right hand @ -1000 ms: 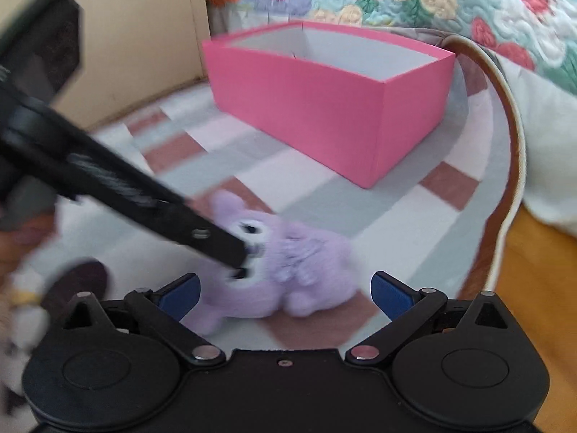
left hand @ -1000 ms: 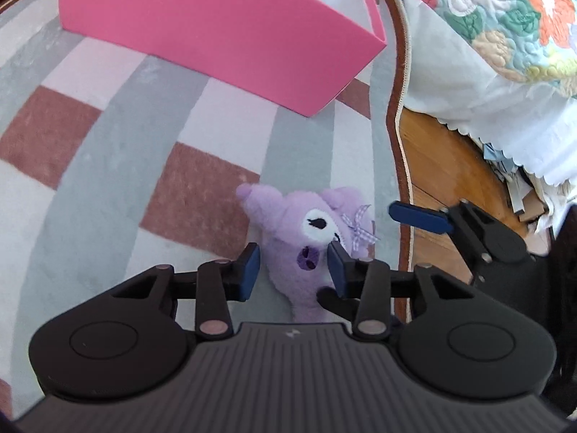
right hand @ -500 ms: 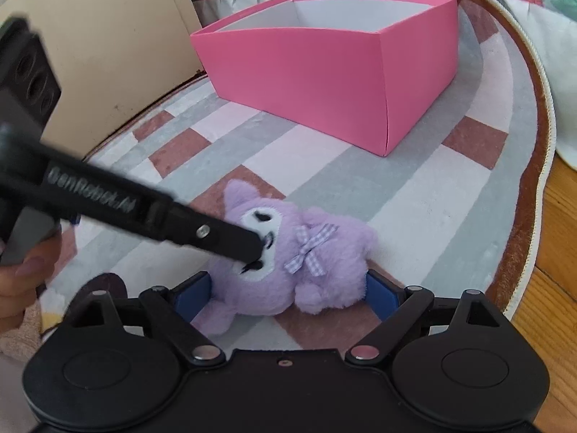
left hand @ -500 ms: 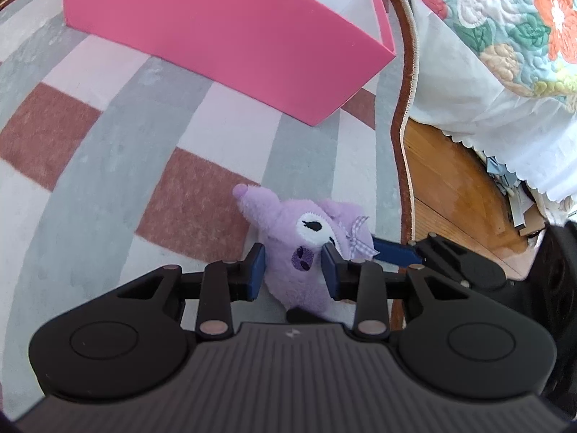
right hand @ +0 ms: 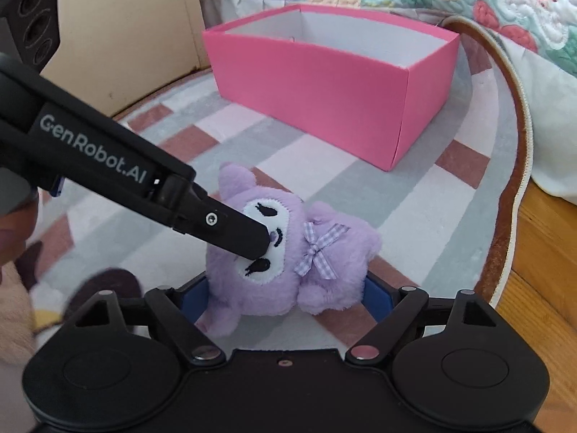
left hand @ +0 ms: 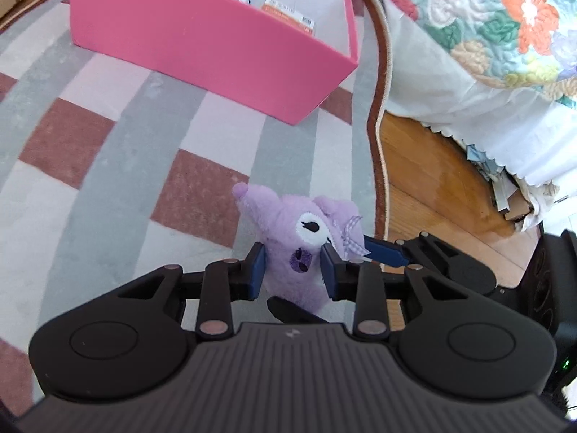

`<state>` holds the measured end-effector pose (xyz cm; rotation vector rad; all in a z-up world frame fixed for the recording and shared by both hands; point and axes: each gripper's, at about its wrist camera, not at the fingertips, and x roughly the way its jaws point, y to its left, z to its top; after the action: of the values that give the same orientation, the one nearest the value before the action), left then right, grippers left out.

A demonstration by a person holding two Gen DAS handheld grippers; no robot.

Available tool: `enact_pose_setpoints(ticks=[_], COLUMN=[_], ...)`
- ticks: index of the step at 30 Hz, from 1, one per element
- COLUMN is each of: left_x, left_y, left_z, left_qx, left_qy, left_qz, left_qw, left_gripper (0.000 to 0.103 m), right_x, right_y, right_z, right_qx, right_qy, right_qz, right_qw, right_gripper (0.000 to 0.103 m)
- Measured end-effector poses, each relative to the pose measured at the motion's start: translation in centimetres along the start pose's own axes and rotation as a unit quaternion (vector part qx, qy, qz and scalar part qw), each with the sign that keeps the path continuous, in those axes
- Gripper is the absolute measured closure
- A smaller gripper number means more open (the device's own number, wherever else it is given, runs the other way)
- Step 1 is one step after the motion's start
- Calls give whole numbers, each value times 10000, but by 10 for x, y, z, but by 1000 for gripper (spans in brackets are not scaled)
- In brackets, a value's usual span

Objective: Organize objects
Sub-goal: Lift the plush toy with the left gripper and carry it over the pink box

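Our left claw (left hand: 292,270) has just been closing and now pinches the plush (left hand: 303,245) by the face, blue pads pressed into the fur on both sides. Half a second ago the toy lay on the rug; now it looks lifted a little, head up. Our right claw (right hand: 285,301) has just been narrowing too, from fully spread; its pads stand close on either side of the plush body, but we cannot tell whether they press it. We judge the pickup is secured and the carry to the box (left hand: 202,39) comes next.

The box sits at the far side, open, with a few packets against its far wall. Under everything is a rug (left hand: 108,151) checked in grey, white and brick red. To the right its brown edge meets a wooden floor (left hand: 425,187), and a flowered quilt (left hand: 505,18) hangs from a bed.
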<state>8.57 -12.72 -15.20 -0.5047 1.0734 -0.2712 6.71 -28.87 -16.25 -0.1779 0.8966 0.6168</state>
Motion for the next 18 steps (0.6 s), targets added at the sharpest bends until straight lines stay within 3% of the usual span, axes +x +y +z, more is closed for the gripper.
enact_pose_setpoints(ticks=[11, 18], left_x=[-74, -140], left_y=[-14, -17], left_z=[-8, -4], left_qx=[458, 566], left_qy=[-57, -580], left_qz=[-4, -87], left_qw=[9989, 9967], left_gripper=[71, 71], right_x=[-49, -89], right_y=[38, 63], right_z=[19, 51], right_qx=[348, 124], right_qy=[51, -330], right_qz=[53, 301], right_qw=[9994, 9989], right_gripper=[12, 12])
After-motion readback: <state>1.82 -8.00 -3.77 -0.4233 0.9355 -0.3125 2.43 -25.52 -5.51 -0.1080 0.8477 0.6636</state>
